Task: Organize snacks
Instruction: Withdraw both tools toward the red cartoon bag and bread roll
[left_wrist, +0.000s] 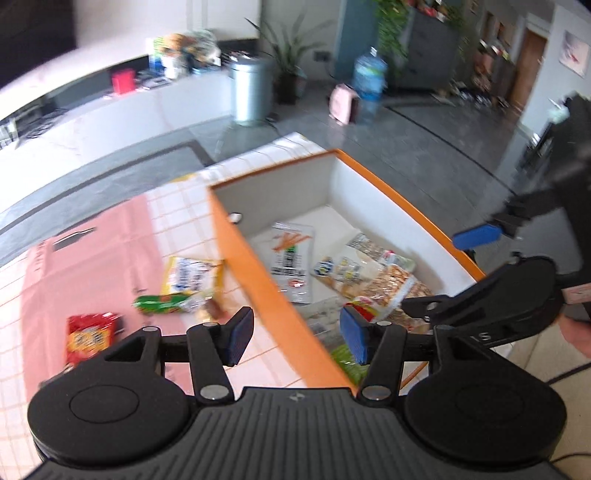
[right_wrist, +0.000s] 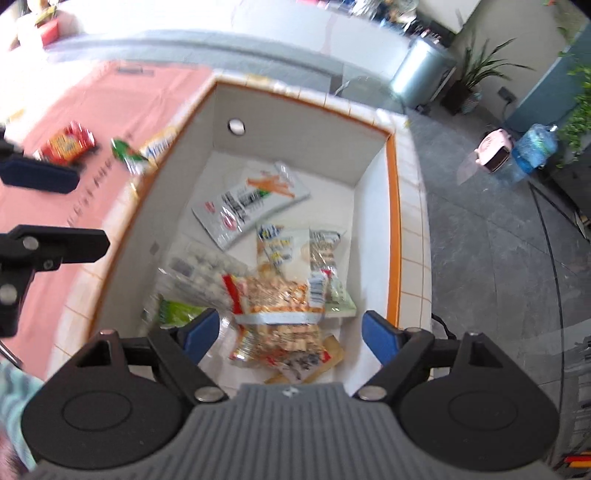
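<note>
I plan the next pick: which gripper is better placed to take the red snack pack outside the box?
Left. The left gripper is open beside the red snack pack on the pink mat; the right gripper hangs open over the box.

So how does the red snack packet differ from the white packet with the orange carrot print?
The red snack packet lies on the pink mat outside the box; the carrot-print packet lies on the floor of the orange-rimmed box. The red one looks small and squarish, the carrot-print one longer and flat. Both are sealed snack packs, and neither is held by any jaws.
</note>
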